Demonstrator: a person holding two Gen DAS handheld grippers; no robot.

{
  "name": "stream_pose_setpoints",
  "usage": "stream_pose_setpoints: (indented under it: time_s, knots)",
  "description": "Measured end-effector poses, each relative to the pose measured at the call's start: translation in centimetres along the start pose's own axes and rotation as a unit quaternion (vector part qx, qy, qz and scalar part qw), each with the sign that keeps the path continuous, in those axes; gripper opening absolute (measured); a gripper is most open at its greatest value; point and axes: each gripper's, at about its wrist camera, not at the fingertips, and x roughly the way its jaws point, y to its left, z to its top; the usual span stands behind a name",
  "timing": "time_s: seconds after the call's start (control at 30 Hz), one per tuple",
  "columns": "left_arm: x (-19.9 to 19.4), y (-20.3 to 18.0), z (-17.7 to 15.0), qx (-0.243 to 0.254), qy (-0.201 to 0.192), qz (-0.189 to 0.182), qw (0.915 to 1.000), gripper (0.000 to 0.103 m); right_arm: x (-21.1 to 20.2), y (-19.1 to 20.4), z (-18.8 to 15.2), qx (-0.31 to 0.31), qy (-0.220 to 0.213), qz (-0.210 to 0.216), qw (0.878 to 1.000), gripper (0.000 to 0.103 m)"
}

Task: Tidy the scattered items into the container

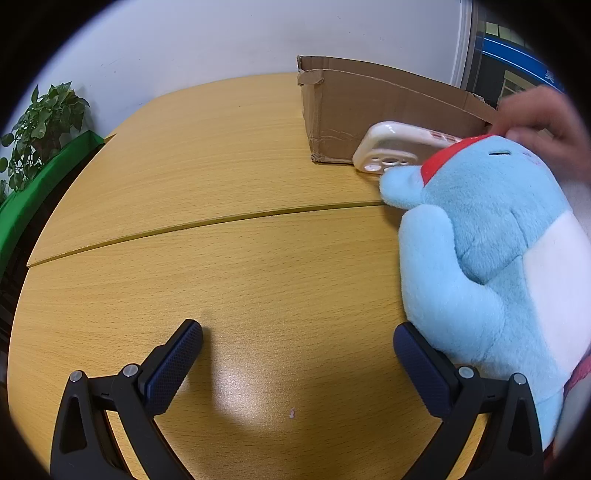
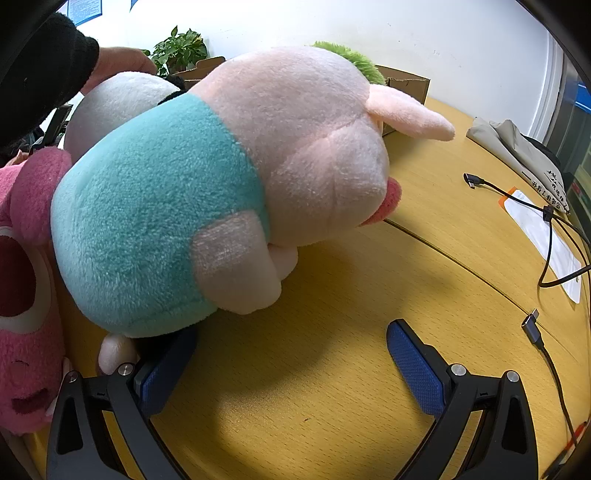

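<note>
Box [image 1: 373,110] is seen at 1 o'clock in the left view, phone case [image 1: 391,151] and blue plush [image 1: 491,236] before it. Left gripper [image 1: 295,362] and right gripper [image 2: 291,362] are wide, empty. Pig plush [image 2: 221,184] crowds the right's left finger; a grab may snag the pink plush [image 2: 26,295].

**Office or meeting room, by the furnishings**

A large rounded light-wood laminate table [image 1: 229,258] is seen against a plain white wall [image 1: 184,44]. A leafy green potted plant [image 1: 40,125] is placed in the corner. Black charging cables [image 2: 554,236] and blue wall notices [image 2: 86,11] are noted.
</note>
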Motion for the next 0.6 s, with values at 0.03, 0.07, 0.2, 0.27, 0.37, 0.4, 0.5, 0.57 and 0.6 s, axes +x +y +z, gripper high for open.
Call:
stream_pose_setpoints:
  time_s: [0.03, 0.07, 0.2, 0.27, 0.37, 0.4, 0.5, 0.57, 0.6]
  knots:
    - [0.00, 0.01, 0.00, 0.000, 0.000, 0.000, 1.0000, 0.103, 0.01, -0.01, 0.00, 0.000, 0.000, 0.000, 1.000, 0.103]
    - [0.00, -0.01, 0.00, 0.000, 0.000, 0.000, 1.0000, 0.103, 0.02, -0.01, 0.00, 0.000, 0.000, 0.000, 1.000, 0.103]
    - [-0.02, -0.01, -0.02, 0.000, 0.000, 0.000, 1.0000, 0.103, 0.06, -0.03, -0.02, 0.000, 0.000, 0.000, 1.000, 0.103]
    - [-0.03, 0.01, -0.03, 0.000, 0.000, 0.000, 1.0000, 0.103, 0.04, -0.04, -0.02, 0.000, -0.001, 0.001, 1.000, 0.103]
    - [-0.04, 0.00, -0.04, -0.001, 0.000, 0.001, 1.0000, 0.103, 0.01, 0.03, -0.04, 0.000, -0.001, 0.001, 1.000, 0.103]
    - [-0.05, -0.01, -0.06, -0.001, 0.000, 0.001, 1.0000, 0.103, 0.00, 0.02, -0.04, 0.000, -0.001, 0.001, 1.000, 0.103]
    - [-0.03, -0.08, -0.02, -0.003, 0.000, 0.003, 1.0000, 0.103, -0.03, 0.06, -0.05, 0.000, -0.001, 0.001, 1.000, 0.103]
    - [-0.08, -0.08, -0.06, -0.003, 0.000, 0.002, 1.0000, 0.103, -0.04, 0.09, -0.06, 0.000, -0.001, 0.001, 1.000, 0.103]
    - [-0.13, -0.11, -0.12, -0.002, 0.000, 0.002, 1.0000, 0.103, -0.05, 0.09, -0.06, 0.000, -0.001, 0.001, 1.000, 0.103]
